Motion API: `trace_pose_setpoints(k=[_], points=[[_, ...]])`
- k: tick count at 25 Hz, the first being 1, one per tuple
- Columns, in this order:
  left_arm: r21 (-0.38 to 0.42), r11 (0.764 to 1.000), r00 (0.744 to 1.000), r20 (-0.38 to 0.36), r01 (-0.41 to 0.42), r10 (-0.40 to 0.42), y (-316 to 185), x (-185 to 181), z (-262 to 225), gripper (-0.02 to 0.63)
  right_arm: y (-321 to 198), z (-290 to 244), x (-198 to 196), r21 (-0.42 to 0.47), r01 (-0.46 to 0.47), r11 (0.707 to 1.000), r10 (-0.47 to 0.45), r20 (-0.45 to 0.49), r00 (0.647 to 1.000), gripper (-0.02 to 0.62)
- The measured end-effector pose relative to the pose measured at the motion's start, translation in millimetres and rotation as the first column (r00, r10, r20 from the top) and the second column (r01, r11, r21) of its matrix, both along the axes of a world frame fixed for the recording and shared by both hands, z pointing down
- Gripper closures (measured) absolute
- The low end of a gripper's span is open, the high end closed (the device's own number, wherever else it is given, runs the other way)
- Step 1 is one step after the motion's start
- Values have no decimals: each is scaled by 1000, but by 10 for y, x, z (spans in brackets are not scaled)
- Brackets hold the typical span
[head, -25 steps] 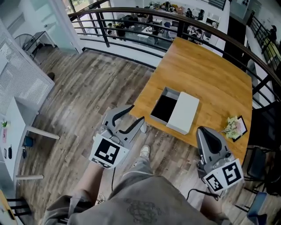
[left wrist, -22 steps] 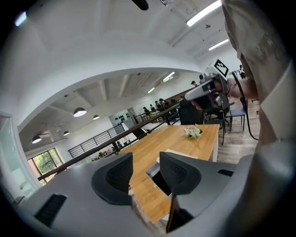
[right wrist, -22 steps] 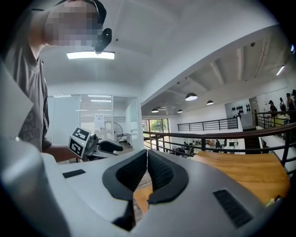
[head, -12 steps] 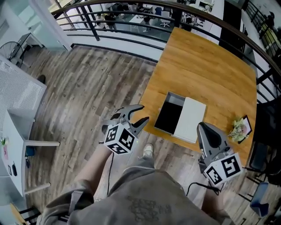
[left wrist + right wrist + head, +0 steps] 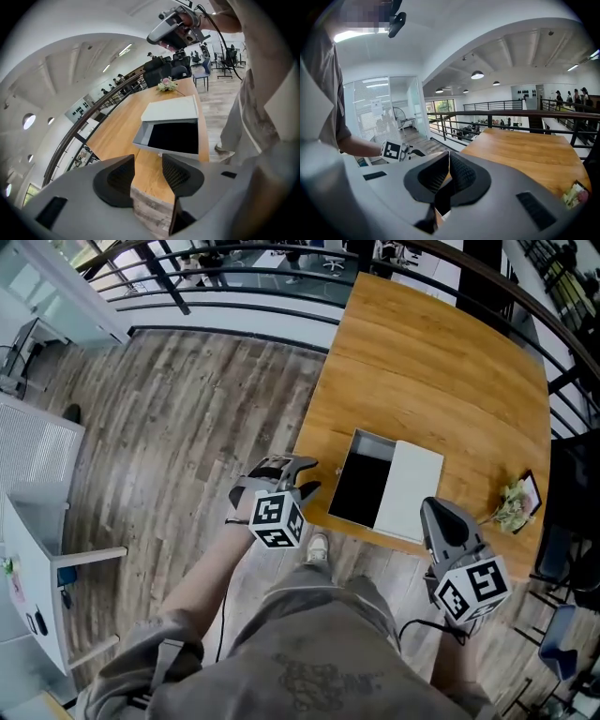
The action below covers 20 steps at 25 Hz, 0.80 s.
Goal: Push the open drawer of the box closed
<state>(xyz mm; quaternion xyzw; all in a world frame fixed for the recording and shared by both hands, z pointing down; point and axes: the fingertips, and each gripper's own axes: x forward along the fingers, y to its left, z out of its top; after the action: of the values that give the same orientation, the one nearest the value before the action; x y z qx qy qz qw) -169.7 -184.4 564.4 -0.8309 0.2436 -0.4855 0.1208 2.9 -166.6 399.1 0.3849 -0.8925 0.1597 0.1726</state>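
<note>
A flat white box [image 5: 411,491] lies near the front edge of the wooden table [image 5: 441,381]. Its drawer [image 5: 361,487], black inside, is pulled out to the left. My left gripper [image 5: 307,476] hovers just left of the drawer's end, off the table's corner, jaws open and empty. In the left gripper view the drawer [image 5: 176,137] and box [image 5: 171,109] lie straight ahead beyond the left gripper [image 5: 148,161]. My right gripper [image 5: 434,509] is shut and empty, near the box's front right corner. The right gripper [image 5: 449,157] view shows its jaws touching.
A small bunch of flowers with a dark card [image 5: 515,503] lies at the table's right edge. A black railing [image 5: 234,276] runs behind the table. A white desk [image 5: 37,521] stands far left on the wooden floor. The person's shoe [image 5: 317,547] is below the table edge.
The left gripper has swung up and right, from low beside the person to just off the drawer's end. The right gripper has stayed about where it was, still shut.
</note>
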Motion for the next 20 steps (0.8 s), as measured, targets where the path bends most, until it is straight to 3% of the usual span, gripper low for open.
trace_pose_setpoints(k=[10, 20], points=[[-158, 987, 997, 77, -6, 18, -192, 194, 788, 408, -287, 430, 241, -96, -9, 995, 9, -4, 1000, 561], [-240, 971, 986, 156, -21, 60, -266, 257, 1355, 433, -491, 710, 304, -165, 17, 986, -17, 6, 1000, 561]])
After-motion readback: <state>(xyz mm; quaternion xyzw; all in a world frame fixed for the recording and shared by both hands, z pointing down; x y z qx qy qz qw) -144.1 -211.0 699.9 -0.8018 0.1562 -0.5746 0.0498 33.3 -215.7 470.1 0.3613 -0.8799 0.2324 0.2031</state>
